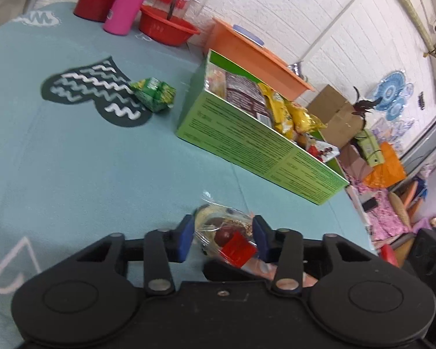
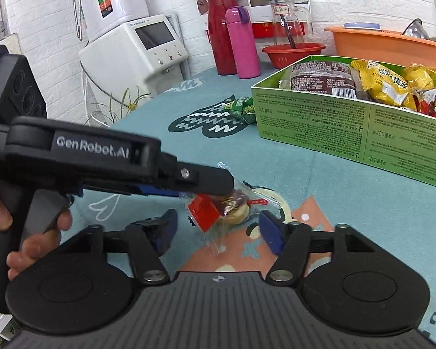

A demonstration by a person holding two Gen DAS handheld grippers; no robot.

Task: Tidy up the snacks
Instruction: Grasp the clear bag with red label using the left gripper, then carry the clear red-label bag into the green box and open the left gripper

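A clear-wrapped snack with a red label sits between the blue pads of my left gripper, which is shut on it, just above the teal tablecloth. In the right wrist view the same snack hangs from the left gripper's fingers. My right gripper is open and empty, just below the snack. A green box holds several snack packs; it also shows in the right wrist view. A small green packet lies on the cloth left of the box, seen too in the right wrist view.
A red flask, pink bottle, red bowl, glass jar and orange tub stand at the back of the table. A white appliance stands beyond the table's left edge.
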